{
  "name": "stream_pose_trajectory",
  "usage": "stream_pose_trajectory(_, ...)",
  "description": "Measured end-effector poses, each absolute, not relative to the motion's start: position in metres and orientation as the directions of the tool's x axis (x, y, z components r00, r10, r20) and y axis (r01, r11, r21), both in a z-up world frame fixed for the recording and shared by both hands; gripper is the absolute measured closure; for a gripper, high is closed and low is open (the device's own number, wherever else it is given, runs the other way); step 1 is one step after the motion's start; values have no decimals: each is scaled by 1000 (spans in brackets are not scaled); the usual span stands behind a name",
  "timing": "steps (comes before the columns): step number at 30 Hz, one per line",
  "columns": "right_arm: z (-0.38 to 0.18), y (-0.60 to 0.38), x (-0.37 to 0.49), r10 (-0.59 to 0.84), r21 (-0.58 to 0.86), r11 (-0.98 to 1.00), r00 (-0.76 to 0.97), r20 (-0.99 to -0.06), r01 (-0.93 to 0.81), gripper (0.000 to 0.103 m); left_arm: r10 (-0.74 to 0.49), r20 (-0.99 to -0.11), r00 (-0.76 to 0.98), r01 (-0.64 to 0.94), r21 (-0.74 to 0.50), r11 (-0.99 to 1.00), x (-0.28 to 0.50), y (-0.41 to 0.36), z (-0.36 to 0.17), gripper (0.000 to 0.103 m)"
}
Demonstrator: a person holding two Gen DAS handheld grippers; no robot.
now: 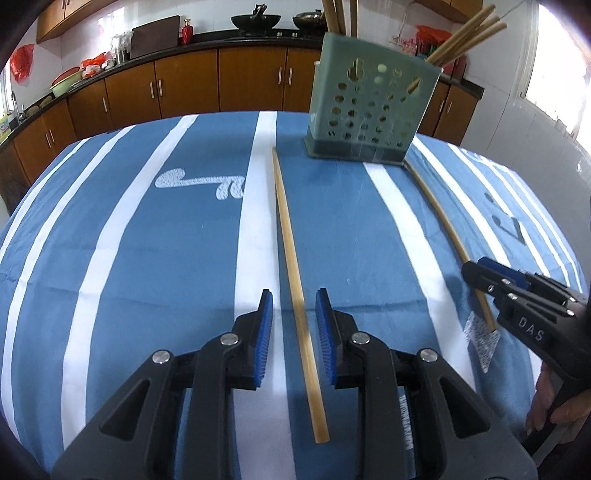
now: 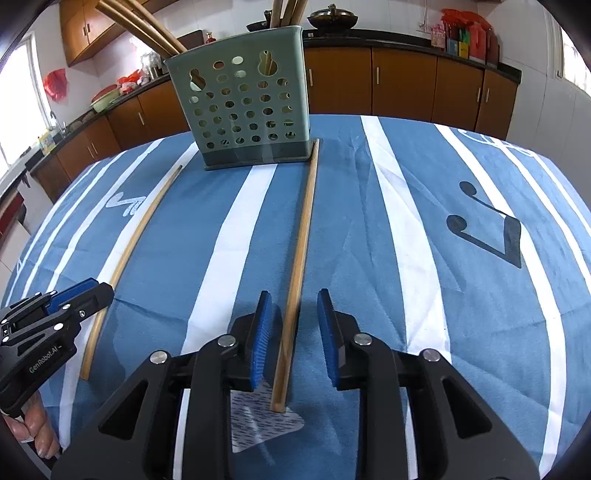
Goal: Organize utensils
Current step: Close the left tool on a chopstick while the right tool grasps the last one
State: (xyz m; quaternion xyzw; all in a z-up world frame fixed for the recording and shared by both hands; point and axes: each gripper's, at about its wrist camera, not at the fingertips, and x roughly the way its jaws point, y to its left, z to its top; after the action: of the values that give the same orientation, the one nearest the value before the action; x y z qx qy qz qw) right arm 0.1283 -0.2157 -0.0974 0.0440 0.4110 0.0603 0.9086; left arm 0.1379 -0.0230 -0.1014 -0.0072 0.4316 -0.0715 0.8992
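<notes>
Two long thin wooden chopsticks are lying on the tabletop (image 1: 110, 258), which is being covered by a blue cloth with white stripes (image 2: 443, 258). The left chopstick (image 1: 295, 295) is being straddled by the left gripper (image 1: 294, 325), its blue fingers (image 1: 266, 332) spread and not touching it. The right chopstick (image 2: 295, 266) is lying between the spread fingers (image 2: 327, 332) of the right gripper (image 2: 293, 325), with the left pad just beside it. A green plastic holder with round holes (image 2: 243, 110) is standing behind, with more chopsticks (image 2: 147, 26) in it. "DAS" and "GenRobot.AI" are being shown on the grippers.
</notes>
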Motion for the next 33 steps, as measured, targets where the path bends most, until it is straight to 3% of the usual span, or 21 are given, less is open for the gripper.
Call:
stream_pose_trajectory(4,-98,-217,130,128,118,991,656,-744,-60,92,-106,-777,621,104,-52,993,141,-22,-103,94)
stream_pose_trajectory(6,-98,-219,133,126,125,991,653,-747,-48,95,-106,-779,618,100,-57,993,146,-19,-103,95)
stream_pose_trajectory(23,-98,-238,180,79,120,993,658,-749,17,96,-49,-782,622,26,-41,999,216,8,-101,95)
stream_pose_trajectory(33,-98,-235,180,75,101,995,657,-750,1,95,-55,-775,630,51,-29,998,216,9,-102,92)
